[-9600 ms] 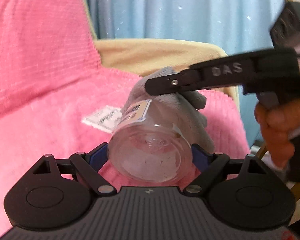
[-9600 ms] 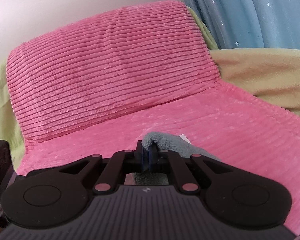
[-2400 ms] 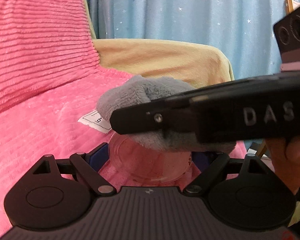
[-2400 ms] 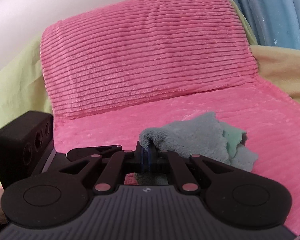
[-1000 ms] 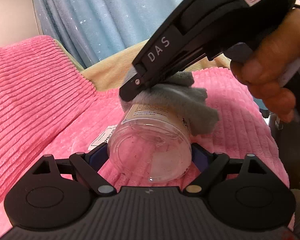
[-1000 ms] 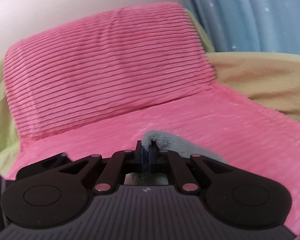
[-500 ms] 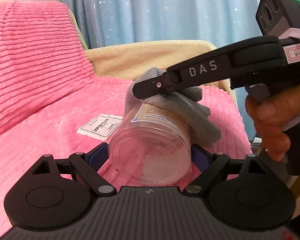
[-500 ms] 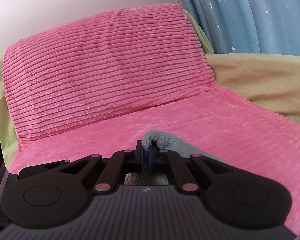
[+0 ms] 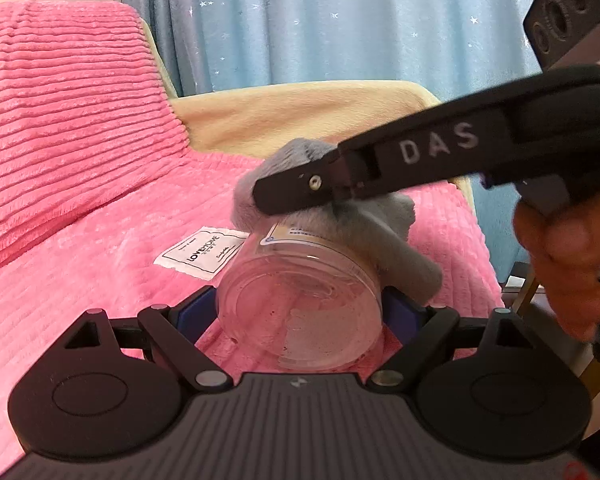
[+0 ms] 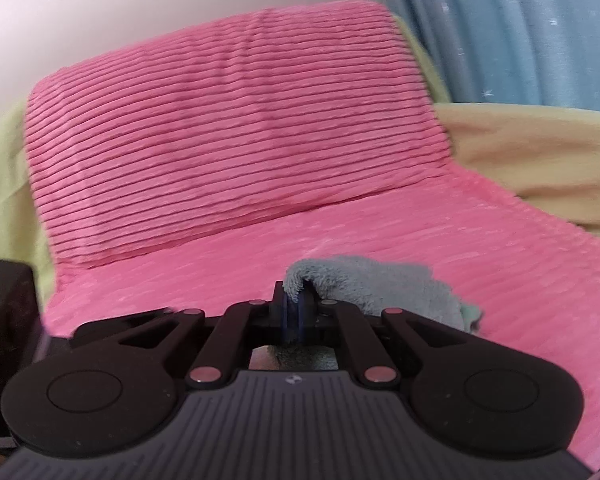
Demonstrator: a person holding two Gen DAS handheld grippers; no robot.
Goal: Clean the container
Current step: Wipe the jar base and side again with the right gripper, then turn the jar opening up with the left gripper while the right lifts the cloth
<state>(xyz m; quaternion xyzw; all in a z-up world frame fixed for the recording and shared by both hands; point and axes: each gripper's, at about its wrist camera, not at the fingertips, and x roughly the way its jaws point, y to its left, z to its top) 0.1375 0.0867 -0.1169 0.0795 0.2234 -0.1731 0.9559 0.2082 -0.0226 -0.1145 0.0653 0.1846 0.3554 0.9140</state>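
Progress: wiping is looking partly done; the cloth is working the outside wall of the container, while specks are showing on its clear base, so more rubbing is likely needed, and the inside cannot be judged.
Couch cover (image 9: pixel 80 208): pink ribbed fabric is lying under everything, with a white sewn label (image 9: pixel 202 251) showing just beside the container.
Curtain (image 9: pixel 340 20): blue starred drapery is hanging behind a beige armrest (image 9: pixel 300 116), well apart from the work.
Right gripper (image 10: pixel 296 312): its jaws are pinching shut on the cloth, and a hand (image 9: pixel 568 264) is gripping its handle; its black arm is crossing over the container and hiding part of the wiped side.
Left gripper (image 9: pixel 300 312): its jaws are standing wide, clamping the container's base between the blue pads.
Container (image 9: pixel 300 300): clear plastic jar, lying tilted, bottom facing the left camera, held above the couch cover.
Cloth (image 9: pixel 340 236): grey fleecy rag is draping over the container's upper wall, touching it.
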